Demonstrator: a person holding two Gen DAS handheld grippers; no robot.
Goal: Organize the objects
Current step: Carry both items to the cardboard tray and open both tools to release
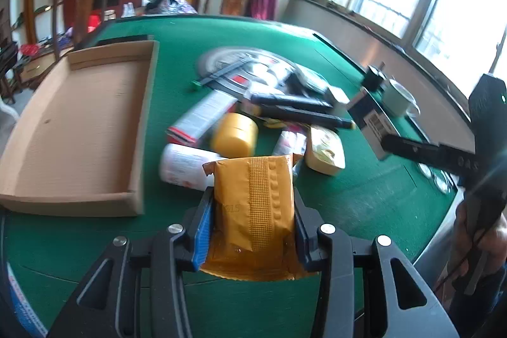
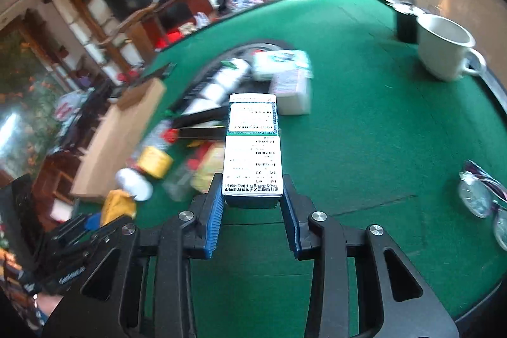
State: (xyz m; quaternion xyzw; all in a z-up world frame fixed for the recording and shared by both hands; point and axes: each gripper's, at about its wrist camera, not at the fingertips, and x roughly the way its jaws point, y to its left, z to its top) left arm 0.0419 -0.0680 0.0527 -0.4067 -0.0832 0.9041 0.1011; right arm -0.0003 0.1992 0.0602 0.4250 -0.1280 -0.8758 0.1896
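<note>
Your table (image 1: 342, 195) is covered in matt green felt-like cloth. The tray (image 1: 79, 129) beside the pile is raw brown corrugated cardboard, matt. Your left gripper (image 1: 253, 211) clamps a crinkled orange foil-like packet (image 1: 253, 195) with a knurled seal strip; its fingers (image 1: 202, 227) are black plastic with ribbed blue pads and shiny metal bolts. Your right gripper (image 2: 252, 205) holds a printed paper carton (image 2: 252, 160), smooth. The cup (image 2: 443, 46) looks glossy white ceramic.
</note>
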